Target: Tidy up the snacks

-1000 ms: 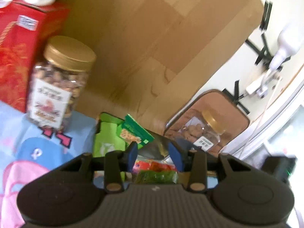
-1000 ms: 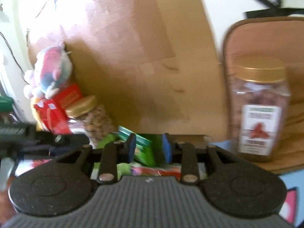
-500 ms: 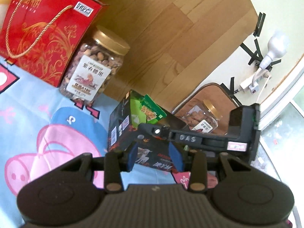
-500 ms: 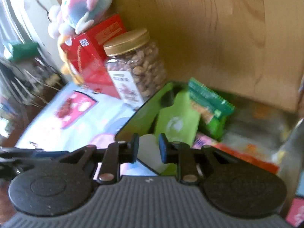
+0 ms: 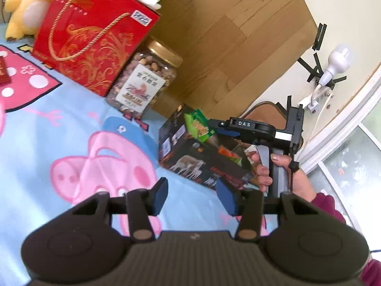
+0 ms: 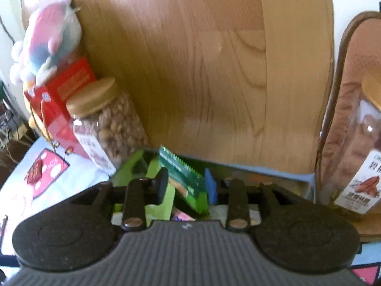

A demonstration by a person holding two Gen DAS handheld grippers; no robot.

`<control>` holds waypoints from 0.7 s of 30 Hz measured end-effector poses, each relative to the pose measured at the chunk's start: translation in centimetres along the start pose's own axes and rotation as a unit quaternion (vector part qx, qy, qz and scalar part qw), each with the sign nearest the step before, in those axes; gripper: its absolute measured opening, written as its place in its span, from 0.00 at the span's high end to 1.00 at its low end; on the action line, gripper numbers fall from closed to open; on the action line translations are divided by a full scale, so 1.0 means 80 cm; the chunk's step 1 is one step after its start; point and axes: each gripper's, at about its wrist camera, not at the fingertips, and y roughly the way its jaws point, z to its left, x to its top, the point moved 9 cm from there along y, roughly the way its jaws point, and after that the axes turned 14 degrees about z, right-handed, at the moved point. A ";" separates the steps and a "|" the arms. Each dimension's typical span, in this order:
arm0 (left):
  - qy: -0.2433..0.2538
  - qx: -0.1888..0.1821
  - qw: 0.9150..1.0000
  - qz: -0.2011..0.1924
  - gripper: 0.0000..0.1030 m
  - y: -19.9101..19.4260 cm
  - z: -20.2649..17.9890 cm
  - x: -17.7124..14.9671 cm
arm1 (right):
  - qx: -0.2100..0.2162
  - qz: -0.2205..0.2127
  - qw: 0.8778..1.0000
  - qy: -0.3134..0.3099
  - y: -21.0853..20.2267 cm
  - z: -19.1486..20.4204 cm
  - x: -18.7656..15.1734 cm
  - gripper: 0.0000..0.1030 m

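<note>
A dark cardboard box (image 5: 190, 157) holding snack packets lies on the cartoon-print cloth. A green snack packet (image 5: 198, 125) stands up in it. My left gripper (image 5: 191, 196) is open and empty, pulled back in front of the box. My right gripper (image 6: 187, 187) hovers over the box with its jaws apart on either side of the green packet (image 6: 184, 183), not closed on it. In the left wrist view the right gripper (image 5: 221, 128) reaches over the box. A gold-lidded nut jar (image 5: 145, 82) stands left of the box.
A red gift box (image 5: 88, 38) with plush toys (image 6: 47, 40) on it stands far left. A wooden board (image 6: 190, 59) leans behind. A second nut jar (image 6: 362, 157) stands on a brown mat at right. A lamp and cables (image 5: 333, 66) hang on the wall.
My left gripper has pulled back and away from the box, and its jaws are wider. My right gripper has swung back over the box and opened around the green packet.
</note>
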 end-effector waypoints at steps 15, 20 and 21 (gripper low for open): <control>-0.037 -0.015 0.999 0.013 0.56 0.006 0.021 -0.014 | -0.251 -0.014 0.923 -0.292 -0.015 0.066 -0.039 0.75; -0.032 -0.023 0.999 0.007 0.56 -0.004 0.015 -0.021 | -0.142 -0.011 0.953 -0.268 -0.042 0.091 -0.050 0.58; -0.032 -0.025 0.999 0.007 0.56 -0.006 0.014 -0.022 | -0.117 -0.020 0.964 -0.236 -0.057 0.086 -0.045 0.58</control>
